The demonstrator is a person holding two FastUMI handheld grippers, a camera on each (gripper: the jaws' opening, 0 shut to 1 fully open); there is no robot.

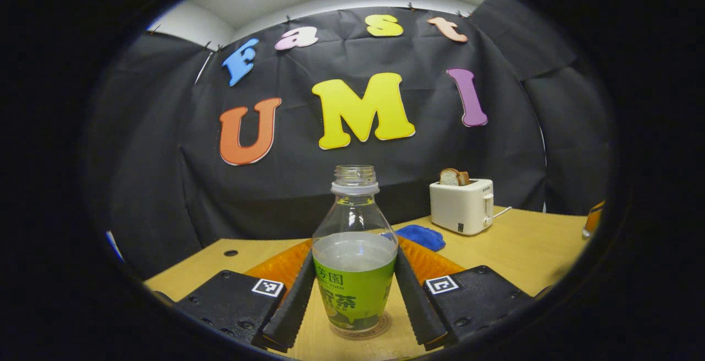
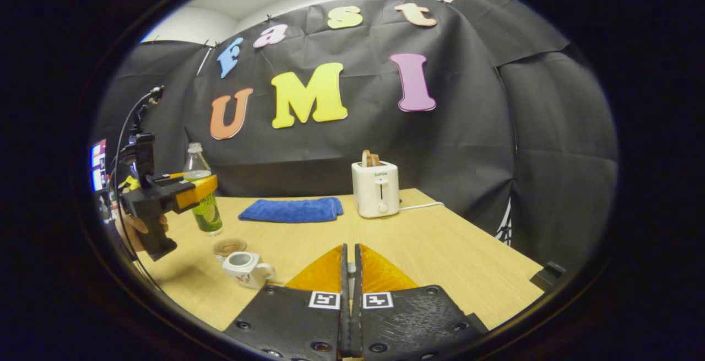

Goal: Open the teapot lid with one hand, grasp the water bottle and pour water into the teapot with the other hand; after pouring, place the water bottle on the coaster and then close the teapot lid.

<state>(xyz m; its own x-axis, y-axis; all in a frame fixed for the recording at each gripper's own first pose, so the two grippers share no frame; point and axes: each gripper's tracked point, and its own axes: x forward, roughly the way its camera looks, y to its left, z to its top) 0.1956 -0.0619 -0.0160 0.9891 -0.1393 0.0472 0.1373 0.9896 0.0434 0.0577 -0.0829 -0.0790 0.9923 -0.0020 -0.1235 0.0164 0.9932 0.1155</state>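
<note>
In the left gripper view, the water bottle (image 1: 354, 251) is seen upright and uncapped between the two fingers (image 1: 293, 301) of the left gripper (image 1: 355, 300), which are pressed against its green label from both sides. Its base appears to be set on a round coaster (image 1: 380, 329) on the wooden table (image 1: 529, 251). The bottle is roughly half filled with clear liquid. Behind it, a blue cloth (image 1: 421, 236) and a white toaster (image 1: 461, 205) with a slice of bread (image 1: 453, 177) in its slot are shown.

In the right gripper view, the same scene is given from farther off: the left gripper (image 2: 199, 191), held by a hand (image 2: 132, 229), is seen closed around the bottle (image 2: 202, 195) at the left of the table (image 2: 440, 251). A small white teapot (image 2: 245, 268) without its lid is seen there, standing near the bottle, with a round disc (image 2: 229, 247) lying on the table between them; what it is cannot be told for sure. The cloth (image 2: 292, 209) and toaster (image 2: 375, 188) are seen further back. The fingers of the right gripper (image 2: 351, 273) are pressed nearly together on a small pale object, probably the teapot lid, though it is largely hidden.
</note>
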